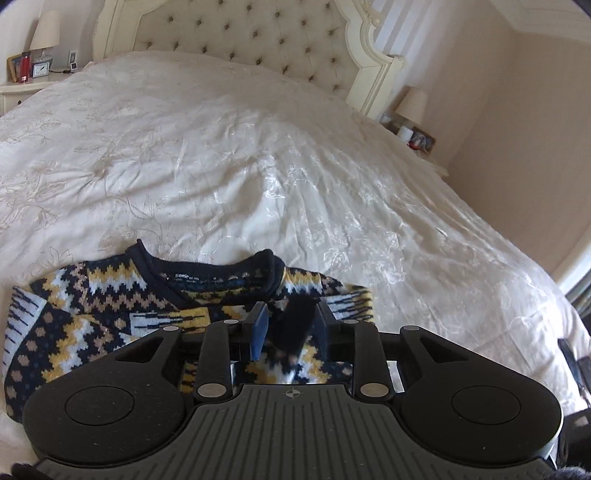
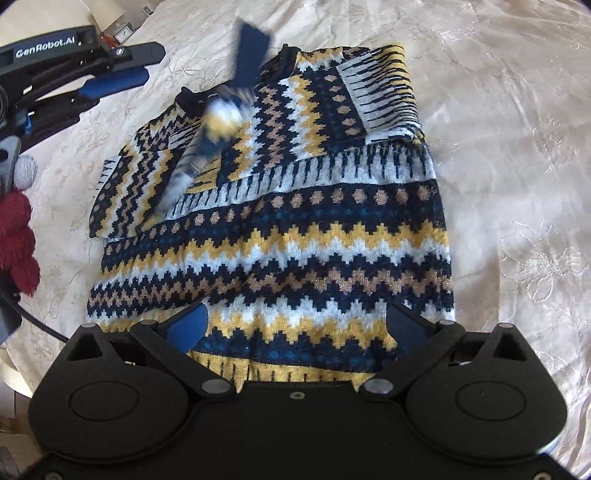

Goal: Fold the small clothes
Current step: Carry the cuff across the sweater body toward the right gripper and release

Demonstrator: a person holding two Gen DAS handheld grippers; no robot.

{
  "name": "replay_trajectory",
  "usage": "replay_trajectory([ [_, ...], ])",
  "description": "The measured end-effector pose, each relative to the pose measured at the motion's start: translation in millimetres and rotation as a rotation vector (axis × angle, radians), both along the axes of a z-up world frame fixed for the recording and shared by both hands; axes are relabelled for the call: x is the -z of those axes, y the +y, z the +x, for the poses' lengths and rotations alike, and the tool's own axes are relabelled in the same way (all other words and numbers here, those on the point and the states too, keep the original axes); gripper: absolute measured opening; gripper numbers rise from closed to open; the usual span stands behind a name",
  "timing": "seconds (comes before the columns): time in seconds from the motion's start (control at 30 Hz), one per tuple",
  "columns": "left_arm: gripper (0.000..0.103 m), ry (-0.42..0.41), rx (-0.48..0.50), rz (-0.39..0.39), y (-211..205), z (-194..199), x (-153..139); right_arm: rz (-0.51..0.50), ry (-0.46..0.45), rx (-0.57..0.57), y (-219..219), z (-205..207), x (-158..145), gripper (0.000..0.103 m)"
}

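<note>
Navy, mustard and white zigzag knit covers the sweater point(image 2: 273, 229), which lies flat on a cream embroidered bedspread point(image 2: 517, 147) with its dark collar point(image 1: 218, 271) pointing toward the tufted headboard point(image 1: 243, 33). One sleeve point(image 2: 384, 88) is already folded in across the chest on one side. The other sleeve point(image 2: 218, 110) is a motion-blurred streak in the air above the opposite shoulder, its navy cuff uppermost, so it looks to be dropping rather than laid.

The left gripper point(image 1: 286, 325) sits just over the collar end with its jaws slightly parted; a blurred dark piece of cuff shows between the blue pads point(image 1: 258, 328), and they do not appear to press on it. In the right wrist view that same tool reaches in from the upper left. The right gripper point(image 2: 295, 325) hovers over the hem with its jaws spread wide and nothing between them.

As a judgement, the fold is roughly at its middle: one sleeve is in, the second is nearly placed, and the body has yet to be folded from hem to collar. A bedside lamp point(image 1: 46, 31) stands on a nightstand beside the bed.
</note>
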State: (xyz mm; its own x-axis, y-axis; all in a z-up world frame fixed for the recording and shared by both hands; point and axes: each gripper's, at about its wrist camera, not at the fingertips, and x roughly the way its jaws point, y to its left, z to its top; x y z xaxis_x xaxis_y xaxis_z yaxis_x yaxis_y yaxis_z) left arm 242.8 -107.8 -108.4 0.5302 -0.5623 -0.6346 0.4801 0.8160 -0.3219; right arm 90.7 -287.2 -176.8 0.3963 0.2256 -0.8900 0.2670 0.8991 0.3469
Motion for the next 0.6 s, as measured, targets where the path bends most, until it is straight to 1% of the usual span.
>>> replay_trajectory([
  [0.03, 0.034, -0.003, 0.003, 0.012, 2.3, -5.4, 0.0, -0.001, -0.001, 0.000, -2.0, 0.8, 0.0, 0.102],
  [0.1, 0.037, -0.007, -0.001, 0.037, 13.1, -10.8, 1.8, -0.002, -0.005, 0.000, -6.1, 4.7, 0.6, 0.102],
  [0.17, 0.037, -0.005, -0.020, 0.068, 26.5, -11.4, 5.2, -0.003, -0.014, 0.003, -9.6, 11.0, 0.8, 0.102],
  [0.23, 0.038, 0.005, -0.058, 0.117, 42.7, -11.5, 8.9, 0.002, -0.030, 0.009, -13.7, 20.2, 0.0, 0.102],
  [0.33, 0.038, 0.048, -0.142, 0.187, 69.1, 0.0, 18.0, 0.002, -0.061, 0.017, -19.8, 39.1, -3.5, 0.102],
  [0.43, 0.038, 0.093, -0.229, 0.234, 97.3, 16.5, 30.5, -0.008, -0.096, 0.030, -26.0, 61.1, -7.8, 0.102],
  [0.5, 0.038, 0.121, -0.266, 0.261, 110.8, 26.4, 40.0, -0.016, -0.118, 0.036, -30.6, 76.8, -9.3, 0.102],
  [0.6, 0.038, 0.157, -0.291, 0.290, 124.0, 38.5, 55.4, -0.035, -0.149, 0.038, -37.2, 100.0, -9.3, 0.102],
])
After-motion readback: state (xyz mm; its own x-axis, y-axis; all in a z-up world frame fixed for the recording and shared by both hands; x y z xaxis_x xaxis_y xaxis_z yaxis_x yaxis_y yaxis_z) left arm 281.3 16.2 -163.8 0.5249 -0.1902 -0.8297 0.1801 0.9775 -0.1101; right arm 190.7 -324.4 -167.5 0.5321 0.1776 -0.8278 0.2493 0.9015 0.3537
